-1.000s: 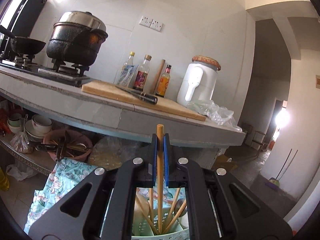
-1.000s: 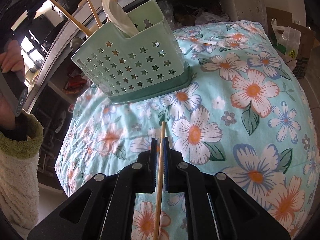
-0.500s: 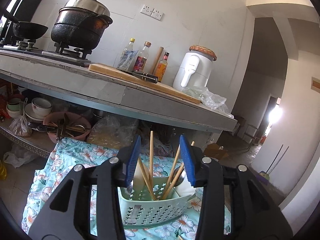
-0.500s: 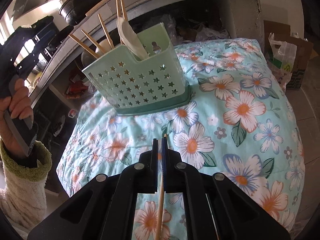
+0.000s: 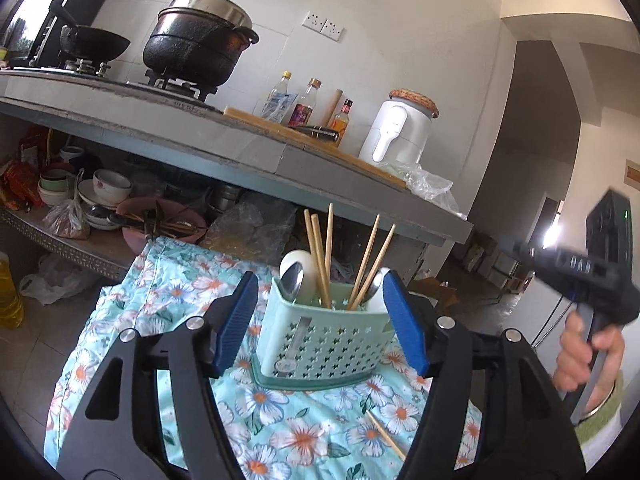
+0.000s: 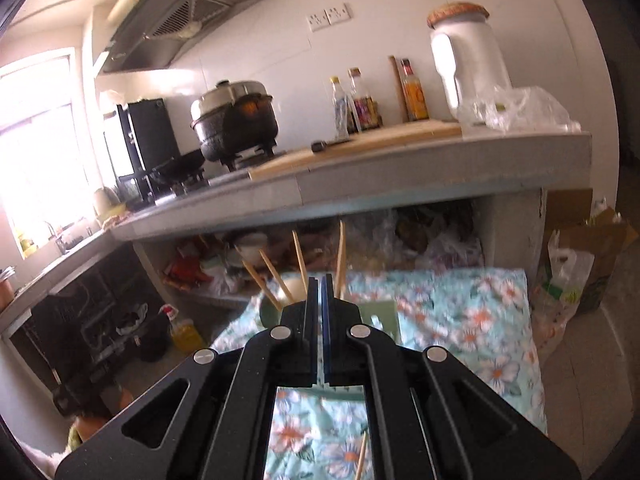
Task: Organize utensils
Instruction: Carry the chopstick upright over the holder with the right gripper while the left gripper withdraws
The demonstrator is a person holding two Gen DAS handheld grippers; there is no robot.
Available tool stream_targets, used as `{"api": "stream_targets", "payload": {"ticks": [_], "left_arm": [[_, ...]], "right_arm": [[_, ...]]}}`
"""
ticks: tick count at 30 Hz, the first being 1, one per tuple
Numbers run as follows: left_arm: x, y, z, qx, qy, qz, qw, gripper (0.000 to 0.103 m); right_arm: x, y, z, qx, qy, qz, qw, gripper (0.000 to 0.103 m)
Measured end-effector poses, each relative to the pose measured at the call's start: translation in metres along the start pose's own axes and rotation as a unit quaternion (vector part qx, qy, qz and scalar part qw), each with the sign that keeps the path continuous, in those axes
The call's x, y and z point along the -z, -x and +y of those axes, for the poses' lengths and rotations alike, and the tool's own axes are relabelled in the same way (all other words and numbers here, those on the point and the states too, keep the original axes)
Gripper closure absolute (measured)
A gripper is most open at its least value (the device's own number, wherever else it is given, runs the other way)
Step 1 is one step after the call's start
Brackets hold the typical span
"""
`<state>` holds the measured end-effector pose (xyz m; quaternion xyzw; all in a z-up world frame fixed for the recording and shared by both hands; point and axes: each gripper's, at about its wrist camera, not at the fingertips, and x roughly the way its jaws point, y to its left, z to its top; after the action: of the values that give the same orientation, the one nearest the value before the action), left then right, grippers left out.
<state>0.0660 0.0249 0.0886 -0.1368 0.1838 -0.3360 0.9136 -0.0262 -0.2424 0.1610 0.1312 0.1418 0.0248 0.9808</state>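
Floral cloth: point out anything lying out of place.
One loose chopstick lies flat on the floral cloth in front of the green holder, while the other chopsticks stand inside it.

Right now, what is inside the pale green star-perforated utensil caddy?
The pale green star-perforated utensil caddy holds five wooden chopsticks, a white spoon and a metal spoon. Its walls hide their lower ends.

Black gripper (image 5: 320,320), blue pads (image 5: 236,318), silver screws; green cuff (image 5: 612,396).
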Motion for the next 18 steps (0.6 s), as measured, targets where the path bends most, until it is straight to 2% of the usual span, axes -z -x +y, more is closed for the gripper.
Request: {"api": "stream_targets", "payload": {"ticks": [2, 4, 7, 9, 10, 11, 12, 13, 15, 17, 18], "left_arm": [[0.012, 0.0, 0.007, -0.005, 0.011, 0.013, 0.9998, 0.041], [0.022, -0.001, 0.014, -0.012, 0.025, 0.026, 0.9993, 0.041], [0.041, -0.001, 0.025, -0.021, 0.039, 0.051, 0.9977, 0.041], [0.053, -0.002, 0.029, -0.028, 0.037, 0.07, 0.9965, 0.041], [0.06, -0.004, 0.032, -0.031, 0.038, 0.086, 0.9951, 0.041], [0.067, -0.007, 0.034, -0.032, 0.04, 0.103, 0.9934, 0.041], [0.075, -0.01, 0.035, -0.031, 0.04, 0.121, 0.9913, 0.041], [0.083, -0.013, 0.036, -0.032, 0.039, 0.141, 0.9888, 0.041], [0.1, -0.02, 0.038, -0.034, 0.032, 0.177, 0.9831, 0.041], [0.114, -0.026, 0.038, -0.035, 0.025, 0.209, 0.977, 0.041], [0.119, -0.027, 0.038, -0.035, 0.023, 0.218, 0.975, 0.04]], "right_arm": [[-0.015, -0.011, 0.008, -0.009, 0.005, -0.011, 1.0, 0.101], [-0.022, -0.025, 0.016, -0.017, 0.011, -0.001, 1.0, 0.101], [-0.012, -0.052, 0.025, -0.018, 0.027, 0.055, 0.998, 0.101], [0.008, -0.075, 0.026, -0.021, 0.045, 0.125, 0.991, 0.099], [0.024, -0.085, 0.024, -0.012, 0.046, 0.159, 0.986, 0.093], [0.044, -0.097, 0.02, -0.002, 0.05, 0.206, 0.977, 0.087], [0.065, -0.108, 0.014, 0.007, 0.048, 0.249, 0.967, 0.074], [0.086, -0.117, 0.005, 0.017, 0.038, 0.287, 0.957, 0.071], [0.135, -0.135, -0.017, 0.049, 0.023, 0.367, 0.929, 0.071], [0.171, -0.144, -0.036, 0.089, 0.014, 0.413, 0.906, 0.071], [0.185, -0.146, -0.043, 0.093, 0.005, 0.427, 0.899, 0.071]]}}
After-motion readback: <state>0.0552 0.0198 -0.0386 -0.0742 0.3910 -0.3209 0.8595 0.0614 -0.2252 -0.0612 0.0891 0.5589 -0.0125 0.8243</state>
